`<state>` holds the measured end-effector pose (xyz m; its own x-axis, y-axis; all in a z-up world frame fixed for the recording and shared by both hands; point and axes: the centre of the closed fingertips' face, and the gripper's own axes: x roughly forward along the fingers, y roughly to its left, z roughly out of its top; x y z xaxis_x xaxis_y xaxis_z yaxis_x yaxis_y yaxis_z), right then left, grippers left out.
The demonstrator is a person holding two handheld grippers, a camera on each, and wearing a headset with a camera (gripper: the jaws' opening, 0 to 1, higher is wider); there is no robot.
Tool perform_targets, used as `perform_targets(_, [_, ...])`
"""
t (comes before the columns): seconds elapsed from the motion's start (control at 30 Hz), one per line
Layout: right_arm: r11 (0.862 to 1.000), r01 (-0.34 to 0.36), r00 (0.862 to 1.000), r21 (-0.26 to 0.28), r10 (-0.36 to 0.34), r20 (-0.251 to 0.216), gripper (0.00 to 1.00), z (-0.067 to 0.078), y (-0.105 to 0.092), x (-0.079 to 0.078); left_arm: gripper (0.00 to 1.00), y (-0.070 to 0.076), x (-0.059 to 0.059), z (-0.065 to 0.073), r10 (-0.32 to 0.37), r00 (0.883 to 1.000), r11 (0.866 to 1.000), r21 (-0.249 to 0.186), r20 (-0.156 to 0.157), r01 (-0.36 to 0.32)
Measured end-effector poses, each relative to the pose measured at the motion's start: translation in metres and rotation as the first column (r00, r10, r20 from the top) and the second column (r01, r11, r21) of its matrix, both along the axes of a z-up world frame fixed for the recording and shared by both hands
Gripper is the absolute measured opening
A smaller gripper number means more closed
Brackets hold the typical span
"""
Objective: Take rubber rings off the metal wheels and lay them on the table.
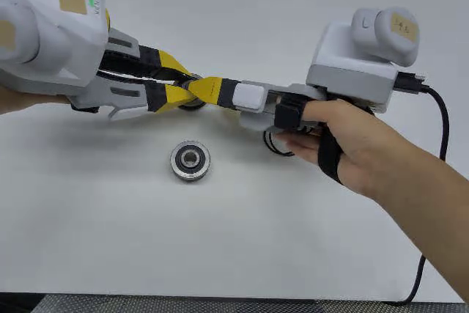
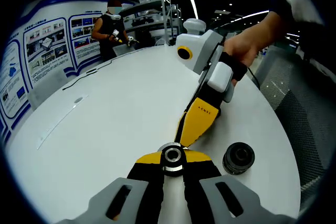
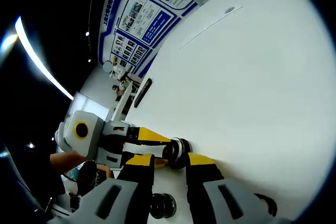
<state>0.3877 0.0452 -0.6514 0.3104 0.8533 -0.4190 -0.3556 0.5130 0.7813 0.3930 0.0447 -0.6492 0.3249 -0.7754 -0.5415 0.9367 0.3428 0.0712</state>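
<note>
- Step in hand, as I judge it: stripping the held wheel [image 2: 173, 157], which sits low over the tabletop [image 1: 110, 218] between both tools; its own ring is too small to make out
- The left tool [image 1: 178, 84] pinches that wheel by its rim; the right tool [image 1: 207, 89] straddles it from the opposite side, and I cannot tell whether it presses
- The held wheel's bore faces back along the left tool, axis roughly level
- Next likely calls for catching the ring's edge and drawing it off along that axis
- The second wheel [image 1: 190, 160] lies flat nearby, bore upward, black outer ring [image 1: 175, 160] on
</note>
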Motion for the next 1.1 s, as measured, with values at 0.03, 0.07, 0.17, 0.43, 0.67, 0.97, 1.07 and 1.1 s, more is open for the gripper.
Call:
perform_targets(0.03, [1.000,-0.002,1.000,0.003,0.002,-0.001,0.25,0.0003,0.0005,-0.0005,0.13,-0.0003,-0.0002,0.0001,0.001,1.000,1.000,-0.001,-0.001,-0.001])
perform_targets(0.07, [1.000,-0.004,1.000,0.004,0.004,-0.001,0.25,0.0005,0.0011,-0.0008,0.13,-0.0002,-0.0001,0.0000,0.000,1.000,1.000,-0.001,0.000,0.000])
perform_targets(0.17, [1.000,-0.003,1.000,-0.004,0.003,-0.001,0.24,-0.0006,0.0010,-0.0008,0.13,0.0005,0.0002,-0.0005,0.000,1.000,1.000,0.000,0.000,0.000])
perform_targets(0.43, [1.000,0.014,1.000,-0.020,-0.014,0.000,0.26,-0.0040,-0.0025,0.0035,0.13,-0.0009,-0.0003,0.0008,0.000,1.000,1.000,-0.001,0.000,0.000])
perform_targets(0.67, [1.000,0.007,1.000,-0.019,-0.007,0.003,0.26,-0.0039,0.0007,0.0035,0.13,-0.0019,-0.0006,0.0019,0.000,1.000,1.000,-0.001,0.000,0.000])
perform_targets(0.97, [1.000,-0.002,1.000,-0.021,0.002,-0.001,0.30,-0.0008,0.0024,-0.0008,0.13,-0.0004,0.0001,0.0013,-0.003,1.000,1.000,0.001,0.001,0.003])
perform_targets(1.07, [1.000,0.004,1.000,-0.019,-0.005,-0.011,0.31,-0.0001,0.0025,-0.0016,0.13,-0.0007,-0.0002,0.0014,-0.004,1.000,1.000,0.002,0.002,0.004])
perform_targets(1.1, [1.000,0.006,1.000,-0.019,-0.007,-0.011,0.32,0.0002,0.0027,-0.0017,0.13,-0.0008,-0.0002,0.0014,-0.003,1.000,1.000,0.002,0.002,0.003])
